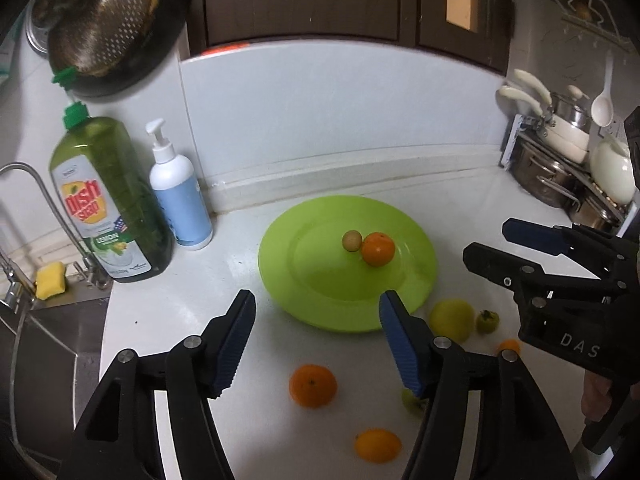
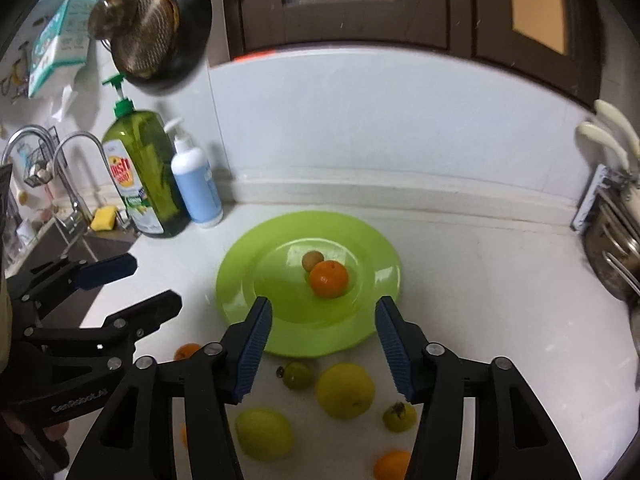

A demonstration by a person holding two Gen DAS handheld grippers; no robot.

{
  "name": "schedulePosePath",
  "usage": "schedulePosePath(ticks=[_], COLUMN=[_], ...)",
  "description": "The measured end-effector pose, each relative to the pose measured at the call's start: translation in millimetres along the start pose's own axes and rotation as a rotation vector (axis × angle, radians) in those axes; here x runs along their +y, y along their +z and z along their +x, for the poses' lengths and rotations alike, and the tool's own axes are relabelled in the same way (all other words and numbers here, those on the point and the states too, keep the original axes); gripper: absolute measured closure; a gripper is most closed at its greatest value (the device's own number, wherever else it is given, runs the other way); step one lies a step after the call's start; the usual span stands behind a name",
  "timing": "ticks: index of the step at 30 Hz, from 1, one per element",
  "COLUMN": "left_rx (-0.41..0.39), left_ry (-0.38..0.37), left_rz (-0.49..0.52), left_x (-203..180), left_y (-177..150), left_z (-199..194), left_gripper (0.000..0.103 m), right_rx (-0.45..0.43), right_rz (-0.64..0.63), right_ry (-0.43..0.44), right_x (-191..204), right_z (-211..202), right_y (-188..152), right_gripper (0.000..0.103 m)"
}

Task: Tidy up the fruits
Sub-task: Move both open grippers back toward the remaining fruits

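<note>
Both tongs gape wide, empty: left gripper (image 1: 316, 340), right gripper (image 2: 324, 346). Its finger half hides a small green fruit (image 1: 412, 400). The green plate (image 2: 248, 280) is blurred

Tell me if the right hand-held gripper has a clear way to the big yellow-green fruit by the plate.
Probably yes. The right hand-held gripper is open, and the big yellow-green fruit lies bare on the counter just below it, apart from the plate; nothing lies between.

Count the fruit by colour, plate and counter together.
Orange fruit: 4
Yellow-green fruit: 4
Small brownish-yellow fruit: 1
Total: 9
</note>
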State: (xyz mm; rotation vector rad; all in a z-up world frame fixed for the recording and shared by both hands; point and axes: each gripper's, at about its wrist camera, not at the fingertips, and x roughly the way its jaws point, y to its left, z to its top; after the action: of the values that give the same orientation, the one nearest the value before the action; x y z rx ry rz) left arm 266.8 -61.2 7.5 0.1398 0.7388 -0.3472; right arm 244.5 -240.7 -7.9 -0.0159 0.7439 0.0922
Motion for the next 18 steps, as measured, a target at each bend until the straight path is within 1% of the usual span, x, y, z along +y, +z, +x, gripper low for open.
schedulePosePath(ticks=[3,6,12,18], left_rx=[-0.018,-0.03,-0.034,-0.06], left_ry=[0.014,0.022,0.014,0.016], left_rz=[0.001,0.007,0.013,0.047], left_x=[-1.1,-4.2,-6.2,-11.4], left_y=[-5.7,-12.4,-32.0,-50.1], left_z=[-14.0,-24.5,-37.7,-47.4], left_gripper=[0.034,0.033,0.033,0.033], right_rx=[-0.032,-0.051,-0.044,-0.032], right_rz=[0.006,0.012,0.042,0.069], right_ry=[-0.019,-0.046,-0.083,-0.11], right_x=[0.8,4.5,7.3,9.0], right_z=[-19.1,-30.5,-46.8,-54.4], right_y=[-5.0,-11.3,-32.9,-55.4], right_gripper=[0.045,0.043,0.043,0.043])
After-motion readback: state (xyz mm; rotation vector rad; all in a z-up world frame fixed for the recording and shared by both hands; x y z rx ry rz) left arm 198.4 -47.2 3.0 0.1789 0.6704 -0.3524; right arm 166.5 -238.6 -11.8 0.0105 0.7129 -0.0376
